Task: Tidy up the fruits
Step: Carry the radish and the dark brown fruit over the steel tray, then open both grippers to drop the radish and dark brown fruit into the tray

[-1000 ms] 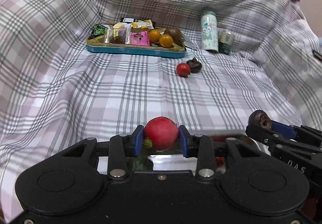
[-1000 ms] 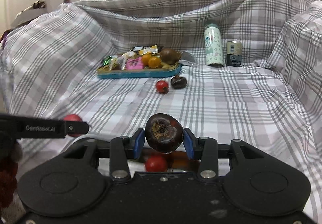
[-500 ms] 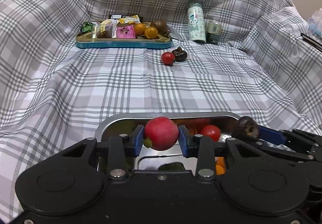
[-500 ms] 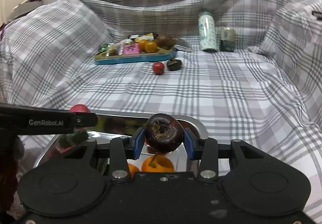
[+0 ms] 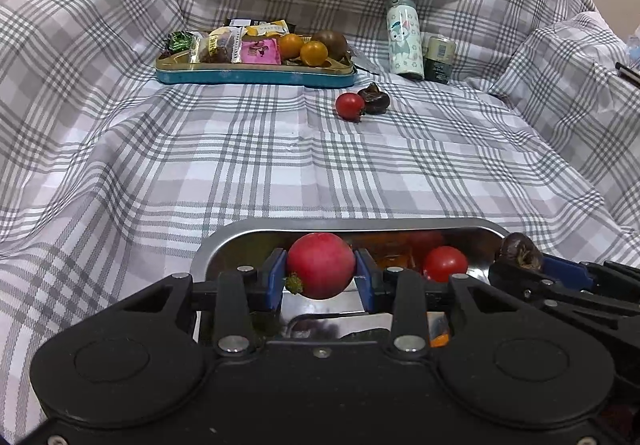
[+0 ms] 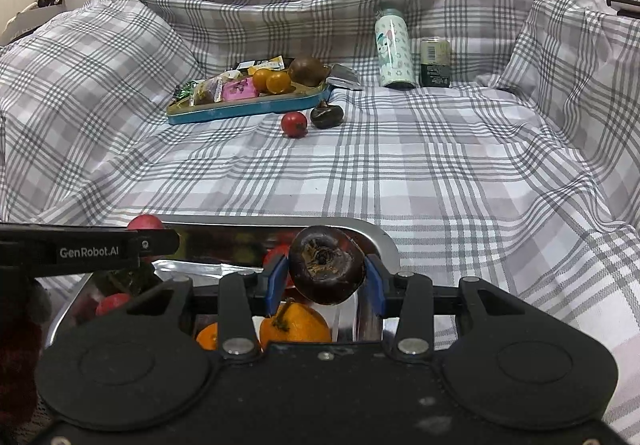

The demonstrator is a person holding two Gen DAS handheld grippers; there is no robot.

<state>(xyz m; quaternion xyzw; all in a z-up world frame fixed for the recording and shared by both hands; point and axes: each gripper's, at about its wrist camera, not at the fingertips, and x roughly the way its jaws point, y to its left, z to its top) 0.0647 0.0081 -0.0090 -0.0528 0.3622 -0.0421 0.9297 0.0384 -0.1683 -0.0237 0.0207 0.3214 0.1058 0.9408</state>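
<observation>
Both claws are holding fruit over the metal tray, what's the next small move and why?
Probably lower and open the left claw: its red fruit already hangs over the metal tray, where other fruit lies. The right claw can follow with its dark fruit.

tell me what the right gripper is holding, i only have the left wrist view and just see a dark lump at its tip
observer: The right gripper is shut on a round dark brown fruit, with a blue pad on each side and a dried hollow facing the camera.
operator: is it over the tray
observer: It looks so. It hangs above the right end of the shiny metal tray.
operator: whats under it
observer: A round orange fruit with a stem lies in the tray just below it, with a second orange fruit to its left.
</observation>
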